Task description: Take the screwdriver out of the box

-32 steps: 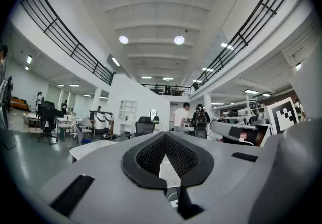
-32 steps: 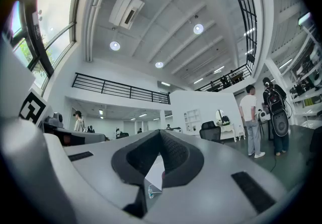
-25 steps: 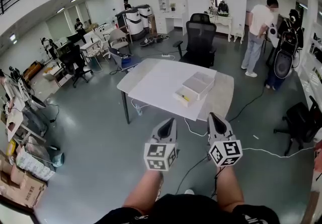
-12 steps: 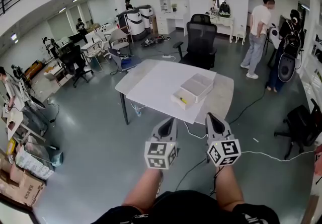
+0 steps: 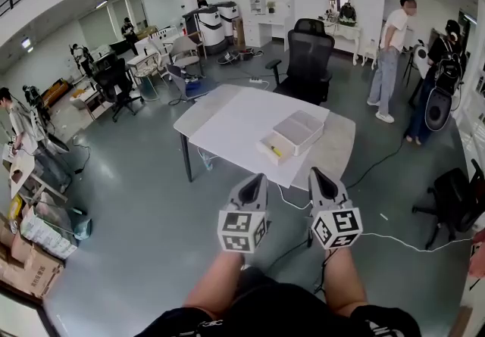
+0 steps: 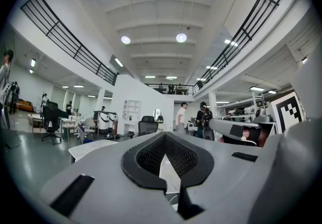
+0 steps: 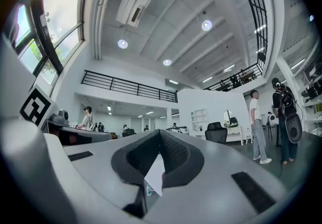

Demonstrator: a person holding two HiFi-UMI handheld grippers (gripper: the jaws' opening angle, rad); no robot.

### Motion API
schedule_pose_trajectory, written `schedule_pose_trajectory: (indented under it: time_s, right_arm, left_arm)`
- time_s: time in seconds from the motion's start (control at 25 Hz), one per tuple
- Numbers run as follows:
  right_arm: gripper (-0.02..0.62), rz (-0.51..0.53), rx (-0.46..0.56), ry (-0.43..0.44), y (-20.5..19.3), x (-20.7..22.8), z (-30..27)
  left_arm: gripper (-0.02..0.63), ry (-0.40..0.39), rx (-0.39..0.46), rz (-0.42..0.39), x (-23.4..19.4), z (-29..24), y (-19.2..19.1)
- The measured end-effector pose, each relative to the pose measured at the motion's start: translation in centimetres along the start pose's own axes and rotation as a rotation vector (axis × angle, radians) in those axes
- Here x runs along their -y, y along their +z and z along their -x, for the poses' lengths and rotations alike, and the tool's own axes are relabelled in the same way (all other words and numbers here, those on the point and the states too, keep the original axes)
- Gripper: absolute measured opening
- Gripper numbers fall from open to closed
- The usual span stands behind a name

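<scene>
A white box (image 5: 301, 129) lies on the white table (image 5: 227, 123), its drawer (image 5: 271, 151) pulled out toward me. In the drawer shows a small yellow screwdriver (image 5: 277, 150). My left gripper (image 5: 255, 179) and right gripper (image 5: 317, 174) are held side by side over the floor, well short of the table's near edge, both pointing at it. Both are shut with nothing between their jaws. In the left gripper view the left gripper (image 6: 165, 135) points level at the table; the right gripper (image 7: 160, 131) in its own view tilts slightly upward.
A black office chair (image 5: 307, 63) stands behind the table. A person (image 5: 391, 55) stands at the back right by dark equipment (image 5: 439, 101). Cables (image 5: 402, 240) run over the grey floor right of me. Another dark chair (image 5: 455, 195) sits at the right; desks and chairs crowd the left.
Both grippers have drifted a little toward the table, still shut and side by side. The head view has shifted slightly, and the person at the back right has changed stance.
</scene>
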State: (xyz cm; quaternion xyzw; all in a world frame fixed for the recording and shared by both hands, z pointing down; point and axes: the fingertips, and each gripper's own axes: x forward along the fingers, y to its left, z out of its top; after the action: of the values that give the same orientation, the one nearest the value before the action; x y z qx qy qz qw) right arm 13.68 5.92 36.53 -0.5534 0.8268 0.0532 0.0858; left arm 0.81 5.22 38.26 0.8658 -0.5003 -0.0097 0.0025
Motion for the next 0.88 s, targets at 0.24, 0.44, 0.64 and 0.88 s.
schedule_pose_trajectory:
  time_s: [0.24, 0.44, 0.64, 0.88]
  right_arm:
    - [0.014, 0.016, -0.01, 0.0, -1.5, 1.2, -2.0]
    - [0.014, 0.033, -0.016, 0.007, -2.6, 1.9, -4.6]
    - [0.014, 0.052, -0.035, 0.011, -4.0, 2.5, -8.3]
    - [0.014, 0.053, -0.048, 0.015, -5.2, 4.8, -14.2]
  left_arm:
    - [0.014, 0.023, 0.001, -0.005, -1.7, -2.1, -0.5]
    - [0.014, 0.019, 0.007, 0.015, -3.3, -4.5, -1.3]
    - [0.014, 0.013, 0.011, 0.031, -5.6, -7.3, -2.0]
    - [0.014, 0.012, 0.004, 0.042, -8.9, -13.1, -2.2]
